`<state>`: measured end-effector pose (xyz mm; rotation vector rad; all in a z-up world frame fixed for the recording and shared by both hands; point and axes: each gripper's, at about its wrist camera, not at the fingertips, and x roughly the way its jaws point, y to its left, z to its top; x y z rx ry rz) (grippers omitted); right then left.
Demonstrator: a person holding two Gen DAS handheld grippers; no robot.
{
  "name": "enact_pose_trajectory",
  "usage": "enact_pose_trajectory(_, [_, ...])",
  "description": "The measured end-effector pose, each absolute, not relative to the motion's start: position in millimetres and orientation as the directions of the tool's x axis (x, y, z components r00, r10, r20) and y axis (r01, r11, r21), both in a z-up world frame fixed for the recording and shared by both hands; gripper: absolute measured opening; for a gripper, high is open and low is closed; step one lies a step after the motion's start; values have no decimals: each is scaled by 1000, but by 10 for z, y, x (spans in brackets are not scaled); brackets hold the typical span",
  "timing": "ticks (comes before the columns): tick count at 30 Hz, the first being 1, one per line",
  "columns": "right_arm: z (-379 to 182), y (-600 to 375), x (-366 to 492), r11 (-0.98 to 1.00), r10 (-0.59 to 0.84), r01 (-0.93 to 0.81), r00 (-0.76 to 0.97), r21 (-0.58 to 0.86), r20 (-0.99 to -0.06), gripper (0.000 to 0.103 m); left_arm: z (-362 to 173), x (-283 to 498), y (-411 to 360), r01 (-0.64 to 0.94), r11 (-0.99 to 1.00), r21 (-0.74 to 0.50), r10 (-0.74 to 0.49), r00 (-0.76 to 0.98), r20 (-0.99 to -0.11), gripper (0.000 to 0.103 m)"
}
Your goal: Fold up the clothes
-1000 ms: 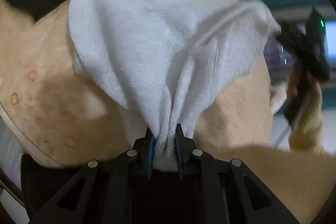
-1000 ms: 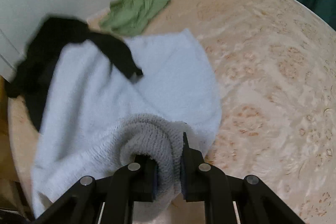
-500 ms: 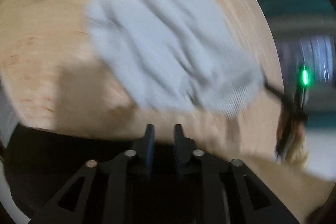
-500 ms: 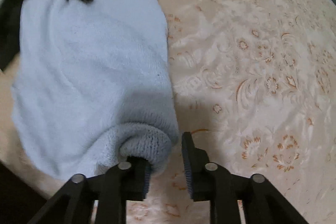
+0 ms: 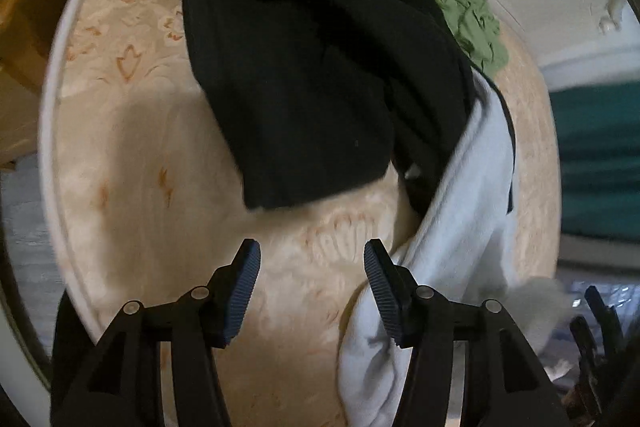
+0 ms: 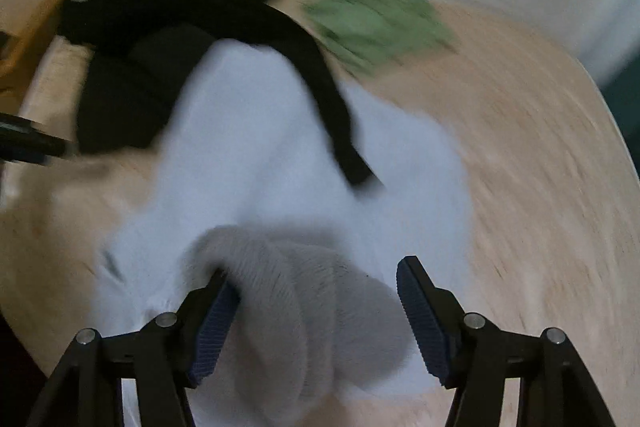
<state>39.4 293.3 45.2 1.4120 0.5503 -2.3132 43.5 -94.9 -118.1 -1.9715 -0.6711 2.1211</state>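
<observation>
A pale blue fleece garment (image 6: 280, 163) lies spread on the beige patterned bed (image 6: 520, 147). Its ribbed grey cuff (image 6: 288, 291) sits between the fingers of my right gripper (image 6: 316, 301), whose jaws are opening; the left pad still touches the cuff, the right pad stands clear. In the left wrist view the same blue garment (image 5: 460, 227) runs down the right side, beside and behind the right finger. My left gripper (image 5: 312, 287) is opening with only bedcover between its pads. A black garment (image 5: 312, 67) lies ahead of it.
A crumpled green garment (image 6: 376, 23) lies near the wall at the far side of the bed. The black garment (image 6: 172, 39) drapes a sleeve across the blue one. The bed's white edge (image 5: 52, 147) curves at the left, with wooden furniture (image 5: 20, 47) beyond.
Both grippers have let go of the blue garment and spread their jaws. The garment has dropped onto the bed. The left gripper has swung toward the black garment.
</observation>
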Motion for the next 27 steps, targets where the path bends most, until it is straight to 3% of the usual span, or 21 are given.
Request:
enact_pose_trajectory(4, [631,2646,326,-805,-134,569,-452,-170,-882,72,-1343,284,-1123,191,-850,-492,480,-106,-871,56])
enact_pose_trajectory(7, [615,2526,171,-803,-168,565,-517,-187,-840,88,-1389,177,-1123,203,-832,-516,491,-162,-856,56])
enact_pose_trajectory(11, [71,1836,-335,-756,-225,621,-545,-208,-808,88,-1387,49,-1154,266,-785,-559,496,-270,-825,57])
enact_pose_trajectory(14, [-434,1272,-711,-714,-206,667,-488,-211,-848,88,-1406,-11,-1258,330,-770,-547,453,-322,-832,57])
enact_pose_trajectory(19, [-1241,687,-1025,-651,-56,711,-393,-265,-918,89,-1533,-140,-1440,394,-738,-548,445,-327,-834,62])
enact_pose_trajectory(21, [-1372,627,-1018,-641,-19,699,-428,-318,-904,81,-1621,-235,-1398,394,-750,-532,452,-282,-846,62])
enact_pose_trajectory(23, [-1292,732,-1100,-724,-51,641,-418,-255,-907,45,-1700,-335,-1311,389,-780,-490,430,-236,-872,63])
enact_pose_trajectory(26, [-1103,946,-1347,-832,-113,544,-359,-109,-926,19,-1688,-501,-1181,366,-807,-463,397,-242,-885,64])
enact_pose_trajectory(27, [-1023,993,-1439,-855,-120,511,-353,-84,-928,18,-1625,-570,-1176,349,-808,-474,402,-262,-877,37])
